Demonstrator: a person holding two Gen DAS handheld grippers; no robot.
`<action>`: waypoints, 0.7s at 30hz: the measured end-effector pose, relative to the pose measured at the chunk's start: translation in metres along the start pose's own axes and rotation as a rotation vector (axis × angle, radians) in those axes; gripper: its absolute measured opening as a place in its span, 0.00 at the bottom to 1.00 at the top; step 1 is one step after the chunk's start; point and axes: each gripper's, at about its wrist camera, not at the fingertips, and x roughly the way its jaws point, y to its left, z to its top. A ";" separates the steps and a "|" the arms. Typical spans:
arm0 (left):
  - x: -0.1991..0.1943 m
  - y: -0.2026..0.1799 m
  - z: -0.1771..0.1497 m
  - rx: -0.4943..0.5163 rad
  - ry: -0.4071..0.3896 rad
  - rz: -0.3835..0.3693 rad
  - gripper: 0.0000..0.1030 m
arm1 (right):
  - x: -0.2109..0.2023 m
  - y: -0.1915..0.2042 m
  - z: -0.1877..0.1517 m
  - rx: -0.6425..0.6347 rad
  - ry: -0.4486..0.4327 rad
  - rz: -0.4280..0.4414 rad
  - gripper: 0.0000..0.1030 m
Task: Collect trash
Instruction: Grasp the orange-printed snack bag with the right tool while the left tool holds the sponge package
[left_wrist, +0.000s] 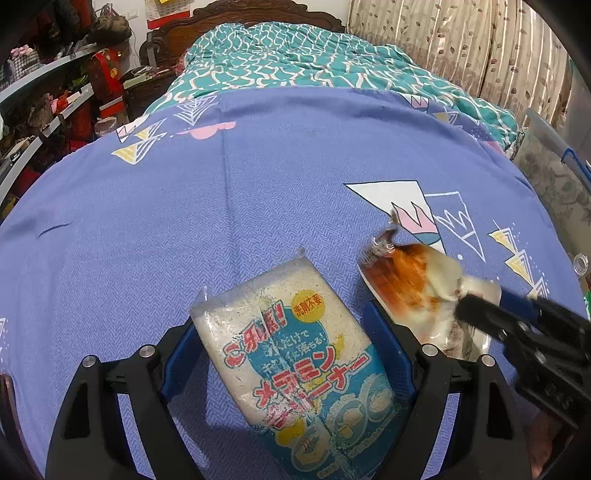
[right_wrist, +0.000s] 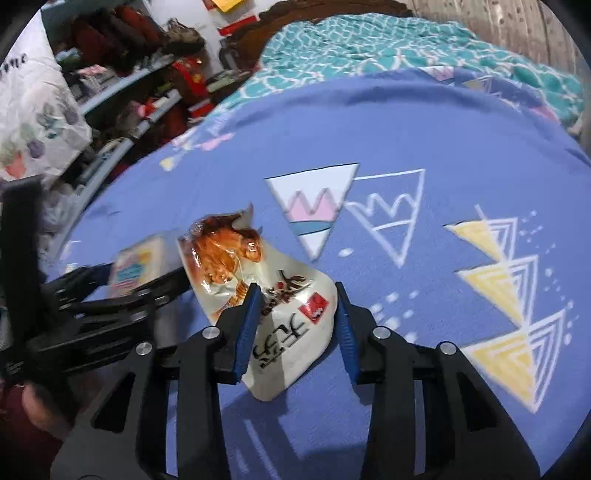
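A melamine sponge pack (left_wrist: 295, 350) with blue Japanese print lies on the blue bedsheet (left_wrist: 184, 206) between the fingers of my left gripper (left_wrist: 284, 354), whose jaws are open around it. It shows blurred in the right wrist view (right_wrist: 136, 266). A white and orange snack wrapper (right_wrist: 266, 295) lies between the fingers of my right gripper (right_wrist: 295, 325), whose jaws are open on either side of it. In the left wrist view the wrapper (left_wrist: 410, 280) lies right of the sponge pack, with the right gripper (left_wrist: 480, 314) over its near end.
A teal patterned quilt (left_wrist: 314, 62) is bunched at the far end of the bed. Cluttered shelves (left_wrist: 48, 110) stand to the left. A curtain (left_wrist: 461, 40) hangs at the far right. A white printed bag (right_wrist: 33, 122) is at the left.
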 end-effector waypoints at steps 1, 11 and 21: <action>0.000 -0.001 0.000 0.006 -0.003 -0.004 0.73 | -0.001 0.001 -0.004 0.002 0.015 -0.001 0.12; -0.023 -0.055 -0.026 0.230 -0.025 -0.208 0.69 | -0.078 -0.044 -0.082 0.243 -0.066 -0.022 0.09; -0.053 -0.159 -0.091 0.517 0.009 -0.388 0.71 | -0.165 -0.067 -0.182 0.404 -0.177 -0.131 0.13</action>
